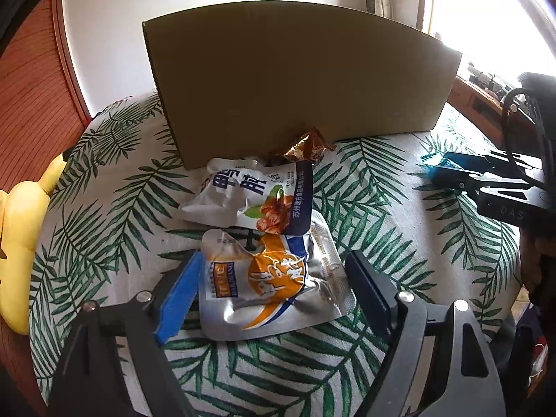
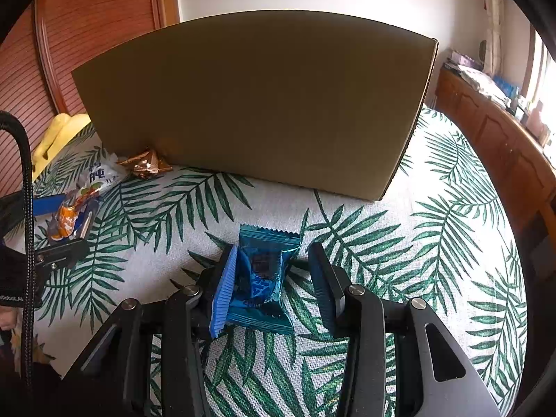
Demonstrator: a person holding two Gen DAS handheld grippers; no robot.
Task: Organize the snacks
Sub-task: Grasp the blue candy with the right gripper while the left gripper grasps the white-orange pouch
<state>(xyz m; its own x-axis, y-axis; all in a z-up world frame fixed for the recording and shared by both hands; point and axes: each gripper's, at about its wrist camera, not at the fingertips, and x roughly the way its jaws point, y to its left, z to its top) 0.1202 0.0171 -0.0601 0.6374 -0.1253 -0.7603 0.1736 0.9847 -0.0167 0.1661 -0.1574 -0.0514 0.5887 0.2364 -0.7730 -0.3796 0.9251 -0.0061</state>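
Broadly: desk (image 1: pixel 365 347) under a white cloth printed with green palm leaves. At its far side, a large brown cardboard box (image 2: pixel 250 104), upright, plain wall toward both cameras. At the desk's left edge, a yellow soft thing (image 1: pixel 21 243), partly out of view.

Next, left tool (image 1: pixel 272 260), angled down, jaws wide apart and straddling a silver and orange snack pouch (image 1: pixel 264 285) flat on the cloth; blue pad just beside the pouch's left edge, dark pad just beside its crimped right edge, neither seen pressing.

Right tool (image 2: pixel 274 248), likewise angled down, jaws part open around a blue foil snack packet (image 2: pixel 264 274) lying on the cloth in front of the box; left pad against the packet's side, right pad clear of it.

Beyond the silver pouch and touching it, a white snack pouch (image 1: pixel 243 198) with dark lettering. Smallest, a crumpled copper foil wrapper (image 1: pixel 309 147) at the foot of the box.
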